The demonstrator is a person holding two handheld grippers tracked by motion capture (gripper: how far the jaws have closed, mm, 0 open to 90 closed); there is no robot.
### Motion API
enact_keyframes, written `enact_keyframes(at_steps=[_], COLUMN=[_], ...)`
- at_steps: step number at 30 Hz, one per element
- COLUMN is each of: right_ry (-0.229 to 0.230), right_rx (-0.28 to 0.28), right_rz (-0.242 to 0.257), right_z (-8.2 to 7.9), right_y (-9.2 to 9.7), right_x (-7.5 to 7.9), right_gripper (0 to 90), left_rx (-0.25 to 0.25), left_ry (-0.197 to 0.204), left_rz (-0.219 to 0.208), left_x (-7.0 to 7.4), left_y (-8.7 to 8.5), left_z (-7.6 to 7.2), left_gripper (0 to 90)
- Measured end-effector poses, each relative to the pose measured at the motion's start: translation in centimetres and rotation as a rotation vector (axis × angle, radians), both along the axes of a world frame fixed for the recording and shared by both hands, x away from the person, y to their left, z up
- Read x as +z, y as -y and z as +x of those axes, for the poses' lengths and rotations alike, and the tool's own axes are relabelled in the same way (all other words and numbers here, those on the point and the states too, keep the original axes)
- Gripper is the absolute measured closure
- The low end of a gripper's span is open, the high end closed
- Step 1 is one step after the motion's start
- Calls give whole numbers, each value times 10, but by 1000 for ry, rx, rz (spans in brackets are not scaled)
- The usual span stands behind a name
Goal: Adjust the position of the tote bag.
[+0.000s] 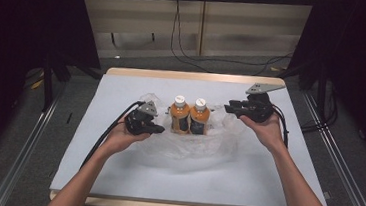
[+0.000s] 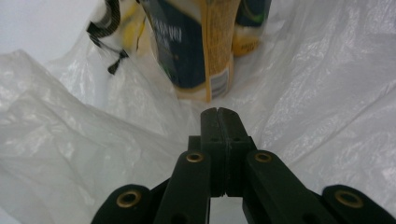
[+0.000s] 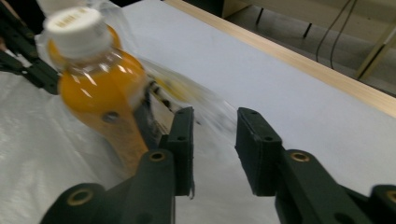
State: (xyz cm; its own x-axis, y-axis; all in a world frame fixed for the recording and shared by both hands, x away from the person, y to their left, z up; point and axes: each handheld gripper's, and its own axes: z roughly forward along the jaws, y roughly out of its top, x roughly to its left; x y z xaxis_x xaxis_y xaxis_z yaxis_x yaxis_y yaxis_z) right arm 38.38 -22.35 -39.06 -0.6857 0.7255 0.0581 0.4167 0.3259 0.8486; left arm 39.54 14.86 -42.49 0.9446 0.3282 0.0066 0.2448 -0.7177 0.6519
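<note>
Standing mid-frame in a clear plastic bag (image 1: 195,144) — two juice bottles (image 1: 190,116). Left gripper (image 1: 156,129) jaws pinch the bag; right gripper (image 1: 229,108) jaws gape narrowly, empty.

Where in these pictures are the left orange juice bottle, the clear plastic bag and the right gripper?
left orange juice bottle (image 1: 180,117), high view, orange body.
clear plastic bag (image 1: 187,151), high view, crumpled front.
right gripper (image 3: 214,140), right gripper view, gap between open jaws.
</note>
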Motion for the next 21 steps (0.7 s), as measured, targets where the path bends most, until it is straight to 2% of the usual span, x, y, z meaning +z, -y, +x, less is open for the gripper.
enact_keyframes(at_steps=[3, 4, 6, 7, 8, 9, 10, 14, 16, 19, 21], right_ry=[-15, -32, -80, -102, -119, -130, -144, -210, -242, -277, -284], right_rx=[50, 70, 96, 107, 118, 123, 135, 161, 171, 187, 197], right_rz=[-2, -3, -44, -72, -91, -101, -105, -196, -226, -253, -292], right_z=[-2, -2, 0, 1, 1, 1, 1, 2, 3, 2, 1], right_y=[-12, -16, -23, -25, -27, -29, -31, -38, -39, -39, -39], right_x=[3, 1, -7, -12, -17, -22, -26, -49, -62, -74, -78], right_gripper=[844, 877, 897, 900, 900, 900, 900, 900, 900, 900, 900], left_rx=[4, 7, 6, 7, -11, 1, -6, 11, 6, -8, 2], left_ry=[15, 20, 23, 21, 27, 6, 0, -35, -56, -59, -64], left_rz=[-37, -27, 4, 5, 45, 43, 74, 112, 126, 155, 155], left_x=[11, 13, 13, 11, 9, 4, -1, -24, -31, -35, -35], left_y=[4, 5, 9, 12, 14, 17, 20, 24, 22, 20, 19], left_z=[2, 3, 7, 8, 11, 12, 15, 19, 19, 20, 19], left_gripper=[900, 900, 900, 900, 900, 900, 900, 900, 900, 900, 900])
